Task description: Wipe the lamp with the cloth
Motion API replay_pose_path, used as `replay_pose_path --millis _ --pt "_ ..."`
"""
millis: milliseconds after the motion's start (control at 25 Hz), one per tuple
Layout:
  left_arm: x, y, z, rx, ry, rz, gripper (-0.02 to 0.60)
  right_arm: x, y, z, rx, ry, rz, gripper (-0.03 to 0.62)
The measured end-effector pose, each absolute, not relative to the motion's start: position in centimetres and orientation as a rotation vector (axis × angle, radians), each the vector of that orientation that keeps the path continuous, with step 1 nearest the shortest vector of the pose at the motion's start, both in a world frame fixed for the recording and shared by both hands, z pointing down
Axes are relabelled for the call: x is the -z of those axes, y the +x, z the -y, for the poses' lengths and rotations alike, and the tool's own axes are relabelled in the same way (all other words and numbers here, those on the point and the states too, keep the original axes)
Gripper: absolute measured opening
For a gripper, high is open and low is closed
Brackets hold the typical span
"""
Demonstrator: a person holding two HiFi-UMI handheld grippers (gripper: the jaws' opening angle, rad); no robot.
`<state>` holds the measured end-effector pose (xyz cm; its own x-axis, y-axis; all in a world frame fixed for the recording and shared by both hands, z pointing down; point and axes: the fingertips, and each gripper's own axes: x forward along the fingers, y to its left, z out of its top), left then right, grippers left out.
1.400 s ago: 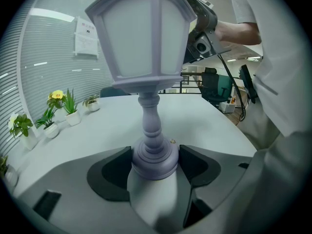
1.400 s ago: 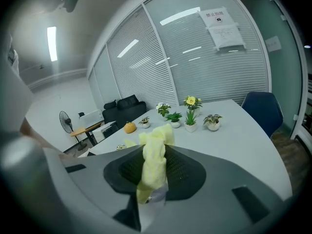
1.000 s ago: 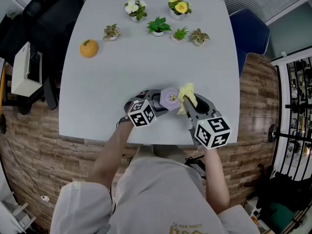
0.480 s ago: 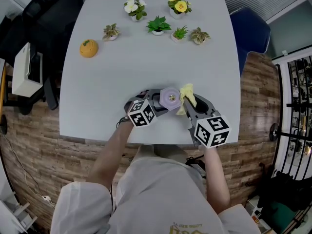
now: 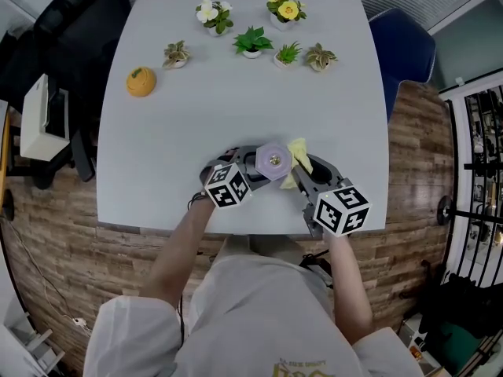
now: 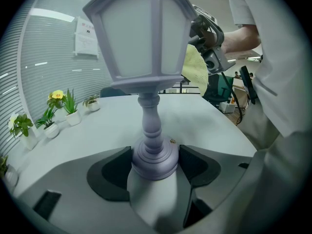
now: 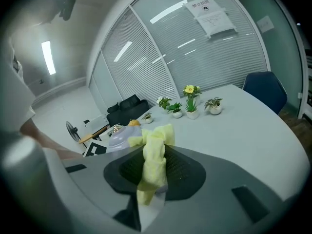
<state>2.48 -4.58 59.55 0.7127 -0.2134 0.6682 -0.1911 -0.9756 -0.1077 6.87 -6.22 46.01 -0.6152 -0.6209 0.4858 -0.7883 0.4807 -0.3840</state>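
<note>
A lavender lantern-shaped lamp (image 5: 273,162) (image 6: 146,43) stands upright near the front edge of the white table (image 5: 157,132). My left gripper (image 5: 253,166) (image 6: 155,165) is shut on the lamp's round base, one dark pad on each side. My right gripper (image 5: 302,168) (image 7: 156,167) is shut on a bunched yellow cloth (image 5: 298,155) (image 7: 155,157). The cloth (image 6: 196,72) lies against the right side of the lamp's shade. In the right gripper view the lamp's top (image 7: 118,136) shows just left of the cloth.
Several small potted plants (image 5: 253,42) stand in a row at the table's far side, with an orange round object (image 5: 141,82) to their left. A blue chair (image 5: 409,49) is at the right, a black chair (image 5: 71,30) at the left.
The right gripper has rolled slightly, and the cloth has shifted a little along the lamp's shade. The left gripper and the lamp have stayed put.
</note>
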Motion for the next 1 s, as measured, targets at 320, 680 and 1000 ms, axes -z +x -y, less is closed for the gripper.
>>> replay_pose_path --millis 320,680,1000 --pt "-59.4 2.5 4.6 1.127 -2.88 -0.34 0.318 -47.5 5.9 6.0 -0.884 1.144 2.457 0.098" --pt "-59.5 2.5 4.7 1.125 -2.88 -0.341 0.318 -48.7 5.8 6.3 -0.887 1.118 2.445 0.098" --pt "-59.5 2.5 4.6 1.123 -2.879 -0.339 0.318 -50.0 5.9 6.3 -0.88 1.105 2.397 0.098"
